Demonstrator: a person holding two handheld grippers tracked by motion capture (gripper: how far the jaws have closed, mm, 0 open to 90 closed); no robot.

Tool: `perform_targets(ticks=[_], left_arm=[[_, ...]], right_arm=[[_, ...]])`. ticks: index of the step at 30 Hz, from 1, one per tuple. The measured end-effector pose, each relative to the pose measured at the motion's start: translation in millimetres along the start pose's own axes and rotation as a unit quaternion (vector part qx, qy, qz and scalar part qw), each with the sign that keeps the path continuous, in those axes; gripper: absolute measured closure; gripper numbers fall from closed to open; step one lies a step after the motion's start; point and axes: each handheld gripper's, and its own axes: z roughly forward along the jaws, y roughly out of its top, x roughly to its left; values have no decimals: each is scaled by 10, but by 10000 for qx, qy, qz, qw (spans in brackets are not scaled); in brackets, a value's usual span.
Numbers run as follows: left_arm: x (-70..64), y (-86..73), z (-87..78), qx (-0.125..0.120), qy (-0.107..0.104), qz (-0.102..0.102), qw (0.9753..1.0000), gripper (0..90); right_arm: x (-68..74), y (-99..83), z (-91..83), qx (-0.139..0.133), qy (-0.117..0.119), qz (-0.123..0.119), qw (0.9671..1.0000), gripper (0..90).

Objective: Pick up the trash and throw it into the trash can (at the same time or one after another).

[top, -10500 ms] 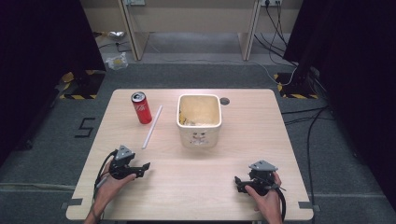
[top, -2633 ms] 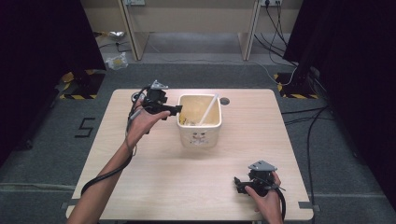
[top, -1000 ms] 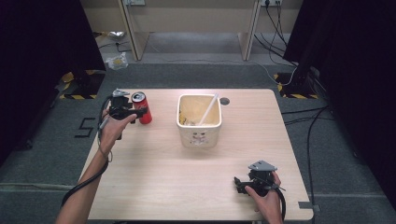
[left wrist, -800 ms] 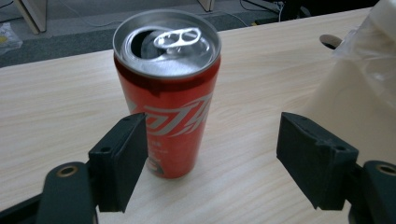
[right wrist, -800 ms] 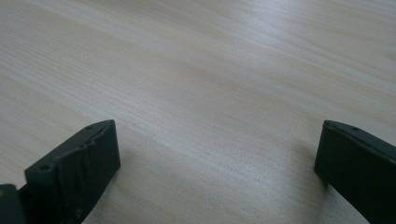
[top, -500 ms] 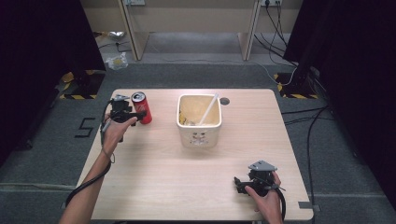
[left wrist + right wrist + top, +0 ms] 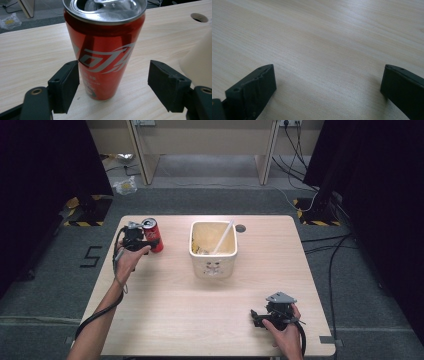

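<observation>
Cola can [image 7: 105, 50] is standing upright near the counter's [image 7: 165, 310] far left corner, sitting between the left tongs' [image 7: 113, 85] wide jaws, unclamped.

Each hand-held gripper is black. The left gripper [image 7: 113, 86] carries two blocky matte jaws with brass-coloured pivot holes, and a black cable trails from it. The right gripper [image 7: 258, 317] bears a grey three-cornered plate on top. Both forearms are unsleeved.

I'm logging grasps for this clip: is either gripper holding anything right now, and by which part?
Nothing is held. The left gripper stands open around the lower body of the red can, one jaw touching or almost touching it. The right gripper is open over bare table.
</observation>
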Motion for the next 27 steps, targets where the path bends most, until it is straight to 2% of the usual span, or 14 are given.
perform_targets(ticks=[13,27], left_arm=[[65,-31,163,-23,236,-86,9997,249],[8,-37,303,-63,245,-14,9997,275]], right_arm=[[1,0,1,-1,6,4,10000,3],[0,0,0,0,6,2,10000,3]])
